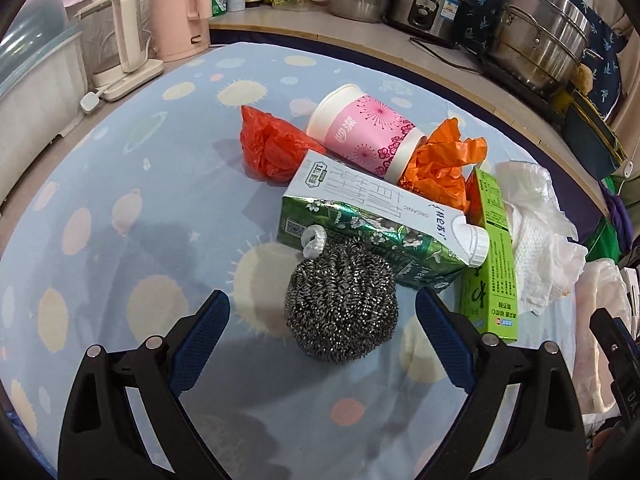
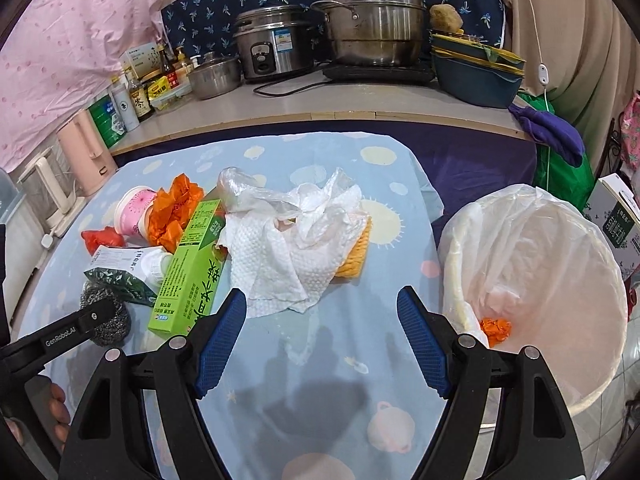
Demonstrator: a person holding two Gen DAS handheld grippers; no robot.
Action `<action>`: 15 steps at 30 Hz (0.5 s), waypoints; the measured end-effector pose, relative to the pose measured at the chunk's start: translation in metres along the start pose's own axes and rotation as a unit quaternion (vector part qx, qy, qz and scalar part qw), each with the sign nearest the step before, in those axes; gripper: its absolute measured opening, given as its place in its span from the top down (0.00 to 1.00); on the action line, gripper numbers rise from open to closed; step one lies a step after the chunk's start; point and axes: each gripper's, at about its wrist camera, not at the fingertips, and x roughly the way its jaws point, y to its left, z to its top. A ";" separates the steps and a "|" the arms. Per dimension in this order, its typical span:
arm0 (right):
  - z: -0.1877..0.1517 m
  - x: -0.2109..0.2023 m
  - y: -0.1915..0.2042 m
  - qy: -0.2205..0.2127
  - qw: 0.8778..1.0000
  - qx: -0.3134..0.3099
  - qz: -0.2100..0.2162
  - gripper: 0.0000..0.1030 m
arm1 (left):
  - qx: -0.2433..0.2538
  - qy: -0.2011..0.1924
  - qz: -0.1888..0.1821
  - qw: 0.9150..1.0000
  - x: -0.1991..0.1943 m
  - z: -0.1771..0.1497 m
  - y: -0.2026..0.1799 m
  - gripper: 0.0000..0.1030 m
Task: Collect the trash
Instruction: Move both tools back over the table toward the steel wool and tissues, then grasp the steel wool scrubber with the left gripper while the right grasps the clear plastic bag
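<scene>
Lying between the wide-open, empty left tongs (image 1: 323, 308), steel scourer (image 1: 342, 300); right tongs (image 2: 321, 306) likewise open, empty.

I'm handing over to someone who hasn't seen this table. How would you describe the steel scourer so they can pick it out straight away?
On the blue patterned tablecloth, find the trash pile and look at its near edge. The steel scourer lies in front of the green milk carton, just ahead of the open left hand-held gripper. It is the only grey, wiry metal ball, with a small white loop on top.
</scene>
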 end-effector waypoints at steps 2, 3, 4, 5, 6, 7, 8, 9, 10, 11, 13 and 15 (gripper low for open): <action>0.002 0.005 0.001 0.003 1.000 -0.001 -0.002 0.27 | 0.003 0.002 -0.004 1.000 0.004 0.001 -0.001 0.20; 0.003 0.007 0.001 0.005 1.000 -0.001 -0.003 0.27 | 0.005 0.005 -0.007 1.000 0.006 0.002 -0.001 0.25; 0.003 0.010 0.001 0.006 1.000 0.000 -0.003 0.27 | 0.007 0.009 -0.010 1.000 0.009 0.002 -0.002 0.27; 0.004 0.012 0.001 0.008 1.000 0.001 -0.002 0.27 | 0.009 0.012 -0.014 1.000 0.011 0.002 -0.003 0.32; 0.006 0.014 0.000 0.009 1.000 0.002 -0.002 0.27 | 0.011 0.015 -0.017 1.000 0.013 0.002 -0.004 0.36; 0.007 0.016 0.000 0.010 1.000 0.002 -0.003 0.27 | 0.013 0.018 -0.018 1.000 0.015 0.002 -0.004 0.38; 0.008 0.019 0.000 0.010 1.000 0.001 -0.005 0.27 | 0.013 0.021 -0.021 0.999 0.016 0.002 -0.005 0.42; 0.008 0.022 -0.002 0.011 1.000 0.001 -0.007 0.28 | 0.015 0.025 -0.028 0.999 0.017 0.001 -0.005 0.47; 0.009 0.024 -0.003 0.013 1.000 0.001 -0.009 0.28 | 0.015 0.028 -0.032 0.999 0.019 0.001 -0.006 0.48; 0.009 0.027 -0.006 0.014 1.000 0.003 -0.010 0.28 | 0.014 0.028 -0.033 0.999 0.019 0.001 -0.006 0.49; 0.010 0.032 -0.011 0.019 1.000 0.007 -0.012 0.28 | 0.013 0.027 -0.036 0.999 0.019 0.001 -0.005 0.50; 0.011 0.034 -0.017 0.019 1.000 0.016 -0.012 0.28 | 0.012 0.028 -0.040 0.999 0.019 0.002 -0.005 0.51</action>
